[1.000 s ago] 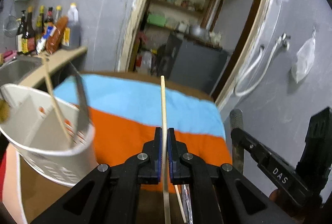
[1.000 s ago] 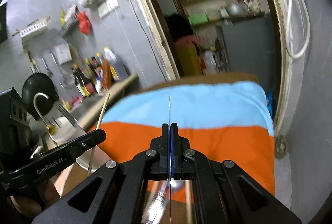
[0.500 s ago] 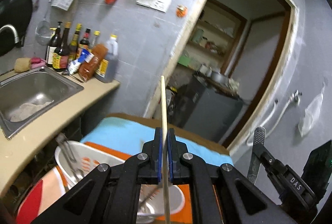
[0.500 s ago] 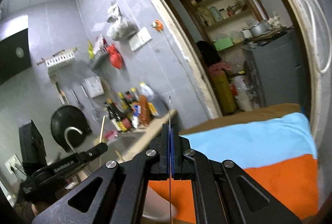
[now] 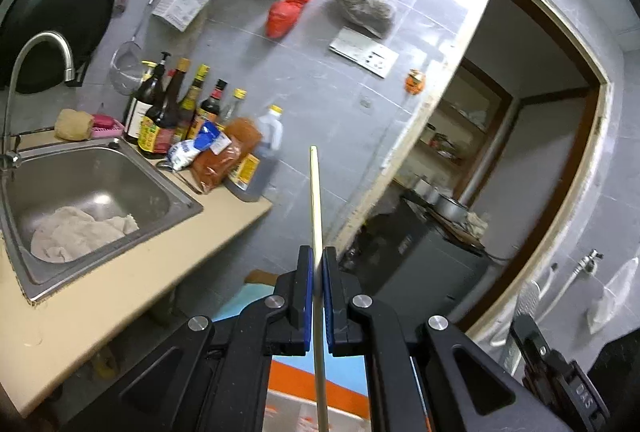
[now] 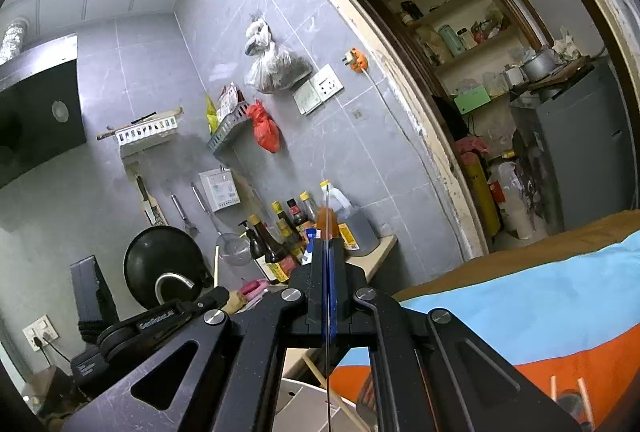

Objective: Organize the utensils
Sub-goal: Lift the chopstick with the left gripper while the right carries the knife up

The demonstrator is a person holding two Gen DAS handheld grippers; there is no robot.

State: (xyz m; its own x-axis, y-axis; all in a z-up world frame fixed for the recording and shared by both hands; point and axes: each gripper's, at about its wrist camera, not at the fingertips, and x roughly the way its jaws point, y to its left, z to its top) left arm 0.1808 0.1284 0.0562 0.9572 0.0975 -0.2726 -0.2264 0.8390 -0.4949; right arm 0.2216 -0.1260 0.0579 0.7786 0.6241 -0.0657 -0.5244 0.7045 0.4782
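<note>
- Our left tool is pinched narrow on 1 wooden chopstick, which runs straight up between its 2 blue pads and sticks out well past the tips.
- The lower end of that chopstick passes down behind the tool's body, over a white utensil holder just below it.
- Ahead and to the left of the left tool we see a steel sink set in the bench, with a pale cloth lying in the basin.
- A cluster of sauce bottles stands on the bench beyond the sink, against the tiled wall.
- Our right tool is clamped on a thin metal utensil seen edge-on; we cannot tell which kind it is.
- Its narrow tip rises above the right tool's pads, and its other end hangs down below them.
- Under the right tool lies the white utensil holder, with another chopstick leaning in it.
- To the right of the right tool spreads a cloth banded blue and orange.
- The left tool shows at the lower left of the right wrist view, its chopstick pointing up.
</note>
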